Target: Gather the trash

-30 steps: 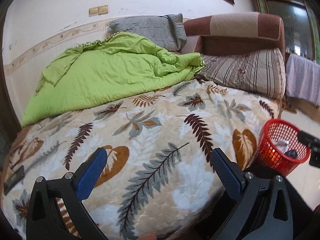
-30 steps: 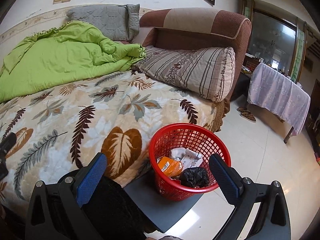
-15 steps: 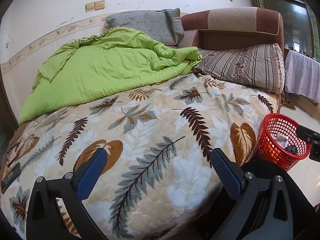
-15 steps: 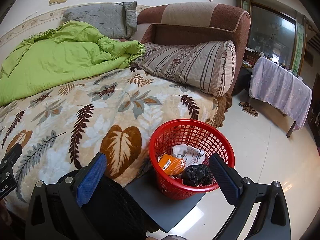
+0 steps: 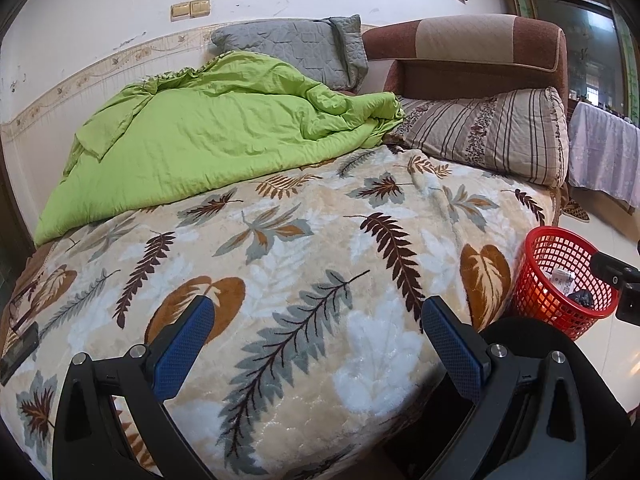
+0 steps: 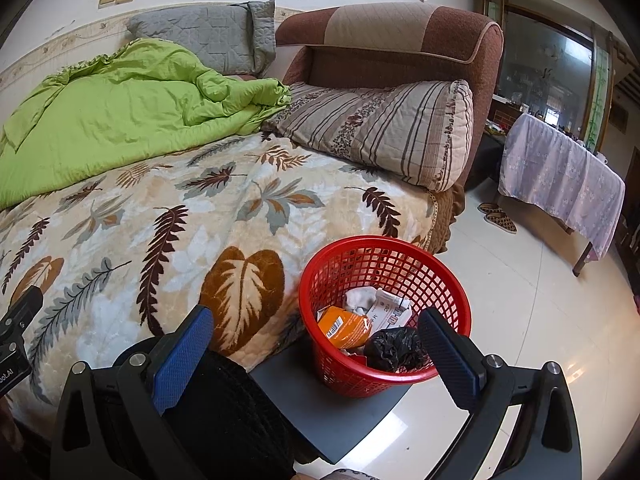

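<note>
Up close, the right gripper is spread wide and holds nothing; the red basket sits just ahead between its fingers, holding an orange packet, perhaps a crumpled black bag. Left gripper gapes likewise over the leaf-print blanket.

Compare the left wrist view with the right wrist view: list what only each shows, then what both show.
Left only: a dark flat object at the blanket's left edge.
Right only: the basket's contents, an orange packet, black bag and white papers; slippers on the floor.
Both: red basket, green quilt, striped pillow, leaf blanket, each open tool.
</note>
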A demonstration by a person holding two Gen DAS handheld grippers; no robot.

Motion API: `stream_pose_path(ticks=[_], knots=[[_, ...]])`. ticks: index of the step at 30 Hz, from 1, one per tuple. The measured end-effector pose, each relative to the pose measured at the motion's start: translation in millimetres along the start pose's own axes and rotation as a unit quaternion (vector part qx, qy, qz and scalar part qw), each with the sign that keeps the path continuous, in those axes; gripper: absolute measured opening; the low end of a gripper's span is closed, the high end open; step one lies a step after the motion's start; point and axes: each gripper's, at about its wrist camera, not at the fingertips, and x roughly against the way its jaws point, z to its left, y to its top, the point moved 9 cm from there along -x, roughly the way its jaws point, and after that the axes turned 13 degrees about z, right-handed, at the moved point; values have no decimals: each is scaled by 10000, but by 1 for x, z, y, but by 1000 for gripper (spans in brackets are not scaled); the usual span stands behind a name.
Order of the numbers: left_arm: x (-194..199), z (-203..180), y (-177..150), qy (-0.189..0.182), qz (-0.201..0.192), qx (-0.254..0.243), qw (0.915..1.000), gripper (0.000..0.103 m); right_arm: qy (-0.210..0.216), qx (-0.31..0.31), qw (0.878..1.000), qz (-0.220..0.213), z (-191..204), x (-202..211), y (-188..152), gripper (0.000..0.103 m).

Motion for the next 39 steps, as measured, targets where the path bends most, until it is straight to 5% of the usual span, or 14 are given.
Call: stream_pose_path(ticks=[39], knots=[[0, 2, -1, 6, 1, 20, 10000, 103, 3, -7, 10000, 23, -1, -3, -3, 103]])
